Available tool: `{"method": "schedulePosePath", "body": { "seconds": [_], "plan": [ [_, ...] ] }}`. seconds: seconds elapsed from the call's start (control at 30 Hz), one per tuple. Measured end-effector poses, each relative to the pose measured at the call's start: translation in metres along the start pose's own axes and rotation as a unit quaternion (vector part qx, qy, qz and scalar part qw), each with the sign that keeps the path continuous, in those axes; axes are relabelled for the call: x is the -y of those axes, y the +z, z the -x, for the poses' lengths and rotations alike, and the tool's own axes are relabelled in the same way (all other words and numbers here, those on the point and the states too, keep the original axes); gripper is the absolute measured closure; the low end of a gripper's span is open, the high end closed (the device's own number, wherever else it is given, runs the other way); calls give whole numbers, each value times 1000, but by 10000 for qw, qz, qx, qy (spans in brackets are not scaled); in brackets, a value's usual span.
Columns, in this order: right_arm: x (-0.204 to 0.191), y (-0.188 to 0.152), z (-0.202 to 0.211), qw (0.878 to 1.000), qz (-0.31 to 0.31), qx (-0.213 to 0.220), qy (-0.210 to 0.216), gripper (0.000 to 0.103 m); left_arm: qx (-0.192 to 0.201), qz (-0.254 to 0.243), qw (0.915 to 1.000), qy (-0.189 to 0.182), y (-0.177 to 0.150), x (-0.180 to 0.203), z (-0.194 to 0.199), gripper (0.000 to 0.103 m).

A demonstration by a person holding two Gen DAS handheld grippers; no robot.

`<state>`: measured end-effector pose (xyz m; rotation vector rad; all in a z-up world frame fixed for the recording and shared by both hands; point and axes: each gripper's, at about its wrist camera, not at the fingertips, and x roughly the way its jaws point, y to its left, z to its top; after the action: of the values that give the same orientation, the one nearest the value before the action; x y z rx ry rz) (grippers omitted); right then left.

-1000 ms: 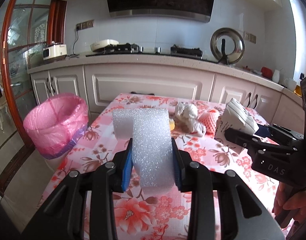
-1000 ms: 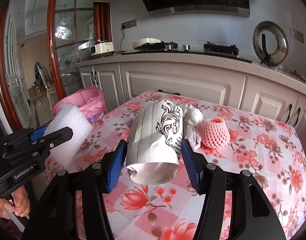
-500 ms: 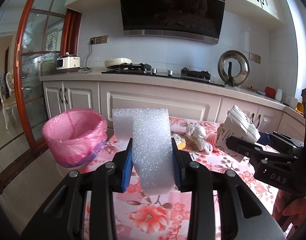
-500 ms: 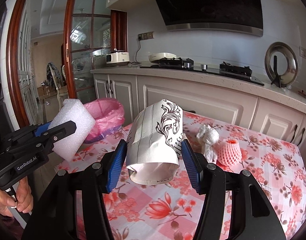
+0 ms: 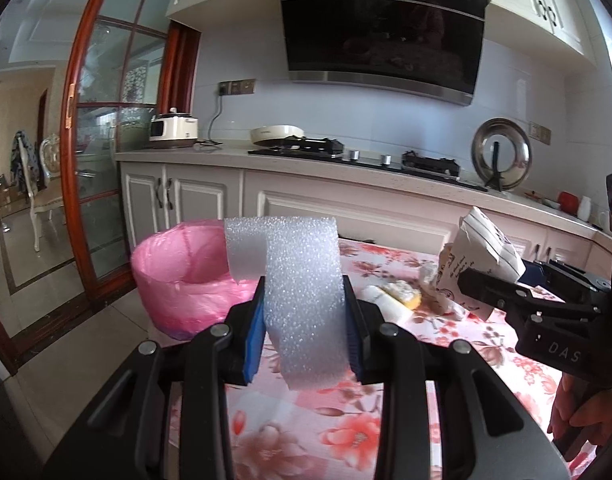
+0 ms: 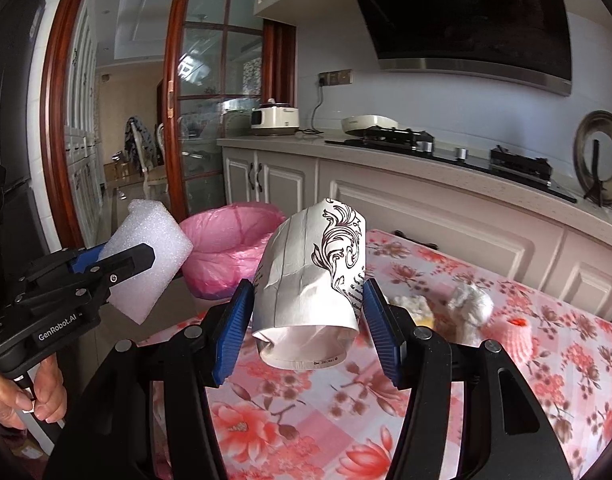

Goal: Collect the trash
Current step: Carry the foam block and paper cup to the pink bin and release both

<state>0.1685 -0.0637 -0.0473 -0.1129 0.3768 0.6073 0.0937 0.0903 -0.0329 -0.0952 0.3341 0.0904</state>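
Kitchen, floral tablecloth [image 6: 546,380], pink bin [image 5: 185,272]

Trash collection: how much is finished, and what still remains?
Nothing visibly binned yet. In hand: left gripper clamps the foam sheet; right gripper clamps the paper bag, both short of the pink-lined bin. Left on the table: crumpled tissue, pink foam net.

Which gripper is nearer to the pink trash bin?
Left. The left gripper, shut on foam, is beside the pink bin; the right gripper, holding the paper cup, is farther over the table.
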Motion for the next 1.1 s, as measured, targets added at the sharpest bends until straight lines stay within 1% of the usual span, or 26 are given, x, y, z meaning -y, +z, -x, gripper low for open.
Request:
{"method": "schedulePosePath", "body": {
  "seconds": [0.13,0.37,0.5,0.67,0.77,1.0,1.1],
  "plan": [
    [-10,7,-31,9997,68,-61,246,49,-25,43,9997,228,2,-20,-13,70],
    [-22,28,-89,9975,104,-146,678,49,-53,247,9976,646,18,-61,-44,70],
    [-29,44,-129,9958,160,-212,877,49,-90,227,9970,740,28,-82,-67,70],
    [-36,63,-173,9937,158,-274,1072,49,-134,189,9961,857,42,-115,-109,70],
    [-38,73,-200,9920,125,-354,1209,49,-211,248,9954,902,49,-133,-133,70],
    [-49,84,-261,9876,167,-548,1462,48,-431,298,9937,989,56,-173,-192,70],
    [-53,87,-281,9861,193,-543,1558,48,-462,339,9934,993,54,-185,-209,70]
  ]
}}
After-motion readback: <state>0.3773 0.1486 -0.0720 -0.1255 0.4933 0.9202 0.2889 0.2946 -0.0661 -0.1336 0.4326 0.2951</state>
